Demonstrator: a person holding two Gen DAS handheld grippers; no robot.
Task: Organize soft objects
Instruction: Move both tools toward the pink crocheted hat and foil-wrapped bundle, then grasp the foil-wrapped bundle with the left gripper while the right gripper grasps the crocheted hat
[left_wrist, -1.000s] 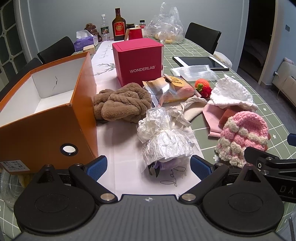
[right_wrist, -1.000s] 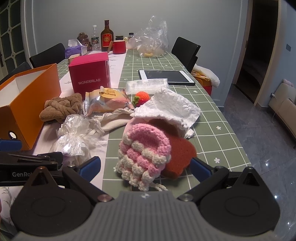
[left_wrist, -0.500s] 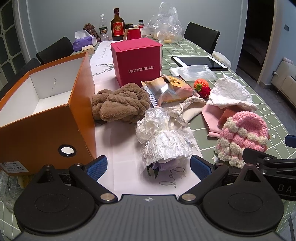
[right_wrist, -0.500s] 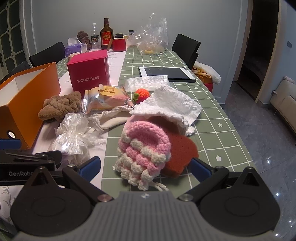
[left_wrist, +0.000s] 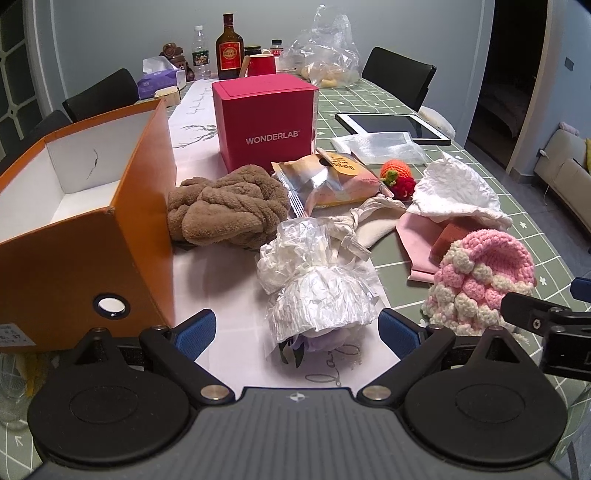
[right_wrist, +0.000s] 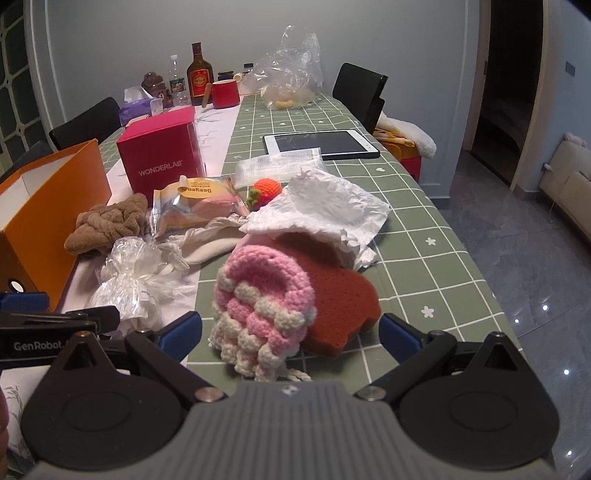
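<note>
Soft things lie in a pile on the table. A clear crinkled plastic bundle (left_wrist: 317, 288) sits right in front of my open left gripper (left_wrist: 297, 326), between its blue pads. A pink and cream crochet hat (right_wrist: 262, 299) lies on a rust sponge (right_wrist: 340, 295), between the pads of my open right gripper (right_wrist: 290, 328). A brown plush twist (left_wrist: 225, 206), a cream cloth (left_wrist: 369, 229), a pink cloth (left_wrist: 419, 240), white crumpled paper (right_wrist: 325, 206) and a crochet strawberry (left_wrist: 397, 175) lie beyond. An open orange box (left_wrist: 85, 236) stands at the left.
A red WONDERLAB box (left_wrist: 266, 118), a wrapped snack packet (left_wrist: 332, 181), a tablet (left_wrist: 395, 125) and a clear sleeve (left_wrist: 380, 146) sit behind the pile. Bottles, a red mug (left_wrist: 260, 66) and a plastic bag (left_wrist: 325, 55) stand at the far end. Black chairs surround the table.
Both grippers have drifted slightly; the views shift a little, the right one turning left. No object has moved and both grippers stay open.
</note>
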